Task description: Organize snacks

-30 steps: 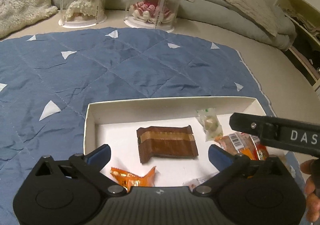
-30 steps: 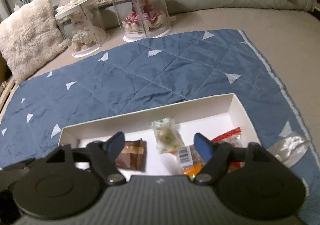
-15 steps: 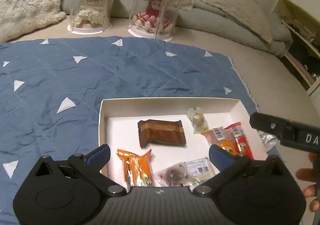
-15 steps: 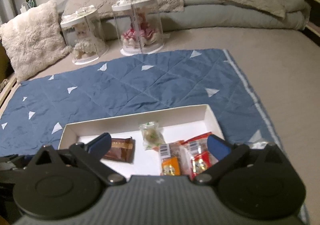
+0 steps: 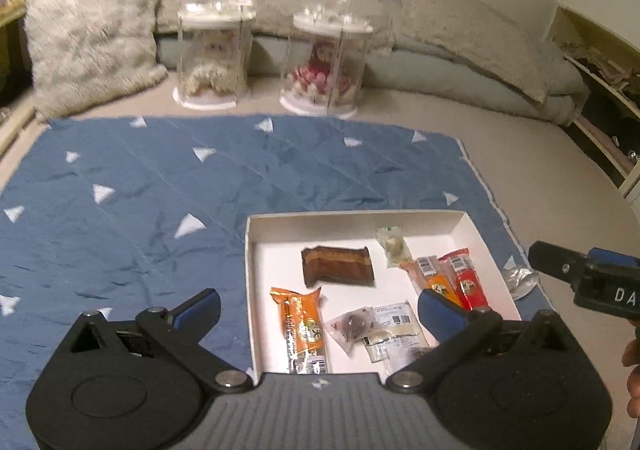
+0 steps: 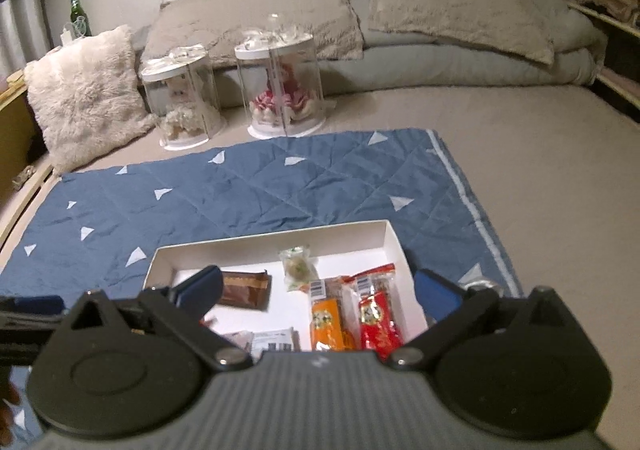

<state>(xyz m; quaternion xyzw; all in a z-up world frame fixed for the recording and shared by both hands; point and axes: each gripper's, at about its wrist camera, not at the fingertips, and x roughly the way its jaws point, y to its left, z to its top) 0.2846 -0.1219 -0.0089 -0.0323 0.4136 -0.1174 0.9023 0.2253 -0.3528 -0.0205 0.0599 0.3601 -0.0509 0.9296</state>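
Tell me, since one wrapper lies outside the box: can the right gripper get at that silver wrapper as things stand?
Probably yes. The silver wrapper lies alone on the blue quilt, just right of the white box, with nothing on it. The right gripper is open and empty, hovering close by.

Clear wrappers (image 5: pixel 394 334) partly behind left hand-held gripper (image 5: pixel 318 306); print unreadable

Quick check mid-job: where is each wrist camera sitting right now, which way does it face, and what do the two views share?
Left wrist: behind the open left tongs, looking forward and down at the white box; the right tongs enter at right.
Right wrist: behind the open right tongs, facing the same box from its right side.
Shared: box, brown snack, blue quilt.
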